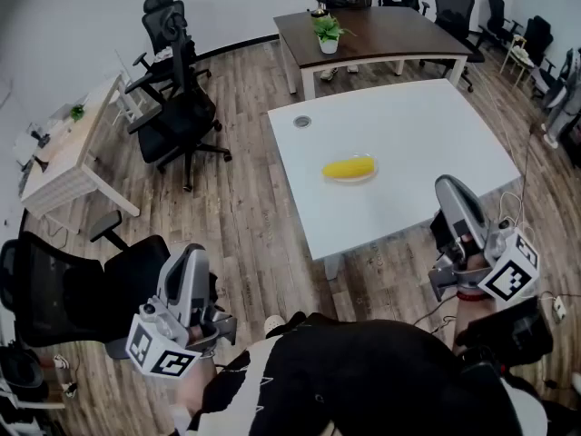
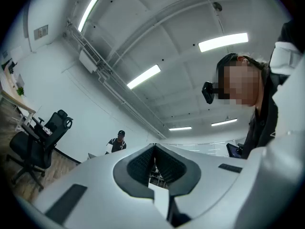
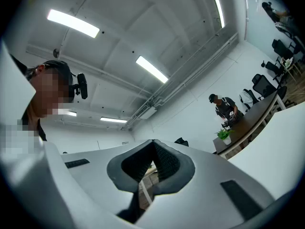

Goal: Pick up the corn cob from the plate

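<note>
Corn cob (image 1: 349, 167): yellow, lying on its side on a small plate (image 1: 366, 178), untouched, neither gripper near it.
Plate position: around the middle of the white tabletop (image 1: 427, 134), with bare surface on all sides.
Left gripper (image 1: 192, 254): held low at the person's left side, over the wooden floor (image 1: 245, 207) and off the near left corner of the tabletop. It is well apart from the corn cob.
Left gripper fingers (image 2: 139, 165): pressed together at the tips, nothing between them.
Left gripper pose: the nose is tipped upward. The left gripper view looks over the closed tips (image 2: 153, 148) at ceiling lights and the far wall. The marker cube (image 1: 163, 351) sits at the rear, nearest the body.
Right gripper (image 1: 448, 185): held at the person's right side, its nose over the near right edge of the tabletop. It is short of the plate and apart from it.
Right gripper fingers (image 3: 167, 163): pressed together, nothing pinched.
Right gripper pose: also angled upward. The right gripper view looks past the tips (image 3: 153, 144) at the ceiling. Its marker cube (image 1: 508, 271) trails toward the body.
Person: black top (image 1: 363, 371) at the bottom of the head view, both arms drawn in close.
Surroundings: a brown desk (image 1: 390, 34) with a potted plant (image 1: 328, 33) stands beyond the tabletop, and black office chairs (image 1: 182, 116) stand to the left.
</note>
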Tool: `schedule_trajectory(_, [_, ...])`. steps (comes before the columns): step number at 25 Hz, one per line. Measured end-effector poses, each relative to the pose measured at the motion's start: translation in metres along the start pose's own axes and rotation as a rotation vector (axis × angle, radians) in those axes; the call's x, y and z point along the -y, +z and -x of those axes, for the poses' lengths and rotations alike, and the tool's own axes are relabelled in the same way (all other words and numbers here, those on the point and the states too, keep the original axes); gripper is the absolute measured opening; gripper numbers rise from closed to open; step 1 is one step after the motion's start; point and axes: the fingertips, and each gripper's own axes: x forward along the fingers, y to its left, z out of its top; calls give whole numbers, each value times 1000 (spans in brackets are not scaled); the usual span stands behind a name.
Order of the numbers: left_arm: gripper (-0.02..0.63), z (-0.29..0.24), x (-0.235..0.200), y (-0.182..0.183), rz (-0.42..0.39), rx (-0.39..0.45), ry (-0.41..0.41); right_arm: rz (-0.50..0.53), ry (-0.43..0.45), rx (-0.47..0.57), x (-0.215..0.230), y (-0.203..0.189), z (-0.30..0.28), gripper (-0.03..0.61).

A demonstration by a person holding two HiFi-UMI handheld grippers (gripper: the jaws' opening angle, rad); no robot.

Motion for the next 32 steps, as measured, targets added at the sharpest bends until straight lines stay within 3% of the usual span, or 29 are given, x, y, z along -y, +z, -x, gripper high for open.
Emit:
schedule_trajectory(15, [15,34,-136,65,-4,-7,-172,70,-90,105,-65,-71,-99,15])
schedule_trajectory(21, [14,42,-186,78,-8,-26,-206,116,-138,140,-83,-93,-144,15])
schedule_trajectory(28, [14,37,-209,64,-23,-101,-245,103,-186,-32,-69,-143,-183,15])
schedule_trajectory(32, [14,27,-215,58,-2,-112,-327,93,-173,-84,-56,-171,-205,15])
